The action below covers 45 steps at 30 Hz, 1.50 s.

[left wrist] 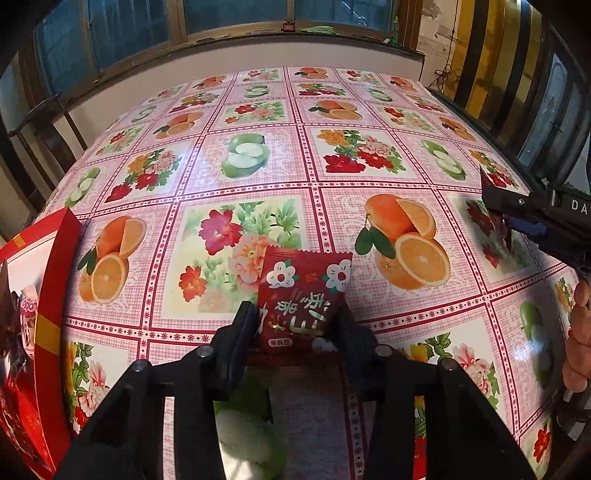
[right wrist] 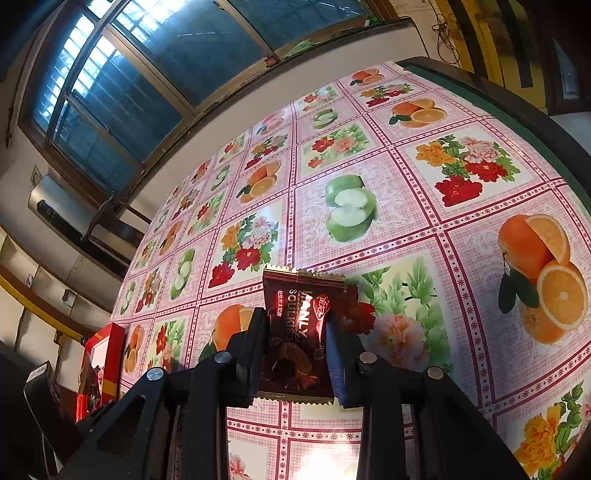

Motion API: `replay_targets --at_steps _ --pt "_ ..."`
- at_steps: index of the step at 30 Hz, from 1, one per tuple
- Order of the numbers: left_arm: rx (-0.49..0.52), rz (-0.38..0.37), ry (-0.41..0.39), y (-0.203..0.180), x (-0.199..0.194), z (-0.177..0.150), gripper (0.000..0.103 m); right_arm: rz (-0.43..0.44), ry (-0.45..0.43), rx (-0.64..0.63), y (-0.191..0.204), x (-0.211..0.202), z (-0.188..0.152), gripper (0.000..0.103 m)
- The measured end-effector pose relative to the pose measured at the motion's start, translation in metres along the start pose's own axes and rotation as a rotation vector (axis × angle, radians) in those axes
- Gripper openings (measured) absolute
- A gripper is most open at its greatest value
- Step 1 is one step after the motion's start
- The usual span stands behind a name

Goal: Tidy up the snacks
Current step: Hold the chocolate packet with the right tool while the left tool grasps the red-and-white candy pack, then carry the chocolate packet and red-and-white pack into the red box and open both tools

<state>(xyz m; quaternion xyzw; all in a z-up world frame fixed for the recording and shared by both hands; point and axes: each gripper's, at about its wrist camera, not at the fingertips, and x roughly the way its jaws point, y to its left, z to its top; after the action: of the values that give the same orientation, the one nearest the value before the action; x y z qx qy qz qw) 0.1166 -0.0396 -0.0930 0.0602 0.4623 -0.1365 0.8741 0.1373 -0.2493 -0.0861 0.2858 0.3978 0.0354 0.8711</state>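
Observation:
My left gripper (left wrist: pixel 295 317) is shut on a red snack packet (left wrist: pixel 301 291) with white flowers and Chinese writing, held above the fruit-and-flower tablecloth (left wrist: pixel 295 166). My right gripper (right wrist: pixel 297 332) is shut on a dark brown chocolate packet (right wrist: pixel 299 325) with "SOULKISS" on it, held above the same cloth (right wrist: pixel 369 166). The right gripper also shows at the right edge of the left wrist view (left wrist: pixel 495 206), holding its dark packet. A red box (left wrist: pixel 40 306) with several snacks inside stands at the left edge; it also shows in the right wrist view (right wrist: pixel 103 362).
The table's dark far-right edge (right wrist: pixel 517 110) runs next to a yellow-and-black striped surface (left wrist: pixel 491 55). A wall and windows (left wrist: pixel 221 22) lie behind the table. A chair (left wrist: pixel 48 125) stands at the far left. A hand (left wrist: pixel 578 332) holds the right gripper.

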Motion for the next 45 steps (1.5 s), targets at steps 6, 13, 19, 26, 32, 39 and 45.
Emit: replay_targets --at_steps 6,13,19,26,32,39,45 --pt "-0.026 -0.004 -0.054 0.006 -0.015 0.0 0.031 0.028 0.018 -0.007 0.002 0.002 -0.001 0.032" --pt "-0.037 -0.004 -0.072 0.013 -0.022 -0.005 0.029 0.064 0.033 0.0 0.002 0.003 -0.003 0.032" --pt "-0.061 -0.001 -0.085 0.023 -0.026 -0.009 0.029 0.091 0.041 -0.004 0.005 0.004 -0.003 0.032" --pt "-0.095 -0.012 -0.113 0.035 -0.034 -0.014 0.022 0.105 0.046 -0.03 0.011 0.004 -0.005 0.032" --pt "-0.109 -0.002 -0.124 0.042 -0.038 -0.02 0.021 0.105 0.049 -0.032 0.012 0.006 -0.005 0.032" --pt "-0.151 -0.03 -0.16 0.057 -0.052 -0.028 0.013 0.105 0.049 -0.037 0.012 0.004 -0.006 0.032" --pt "-0.135 -0.012 -0.162 0.06 -0.057 -0.032 0.01 0.103 0.049 -0.042 0.013 0.005 -0.007 0.032"
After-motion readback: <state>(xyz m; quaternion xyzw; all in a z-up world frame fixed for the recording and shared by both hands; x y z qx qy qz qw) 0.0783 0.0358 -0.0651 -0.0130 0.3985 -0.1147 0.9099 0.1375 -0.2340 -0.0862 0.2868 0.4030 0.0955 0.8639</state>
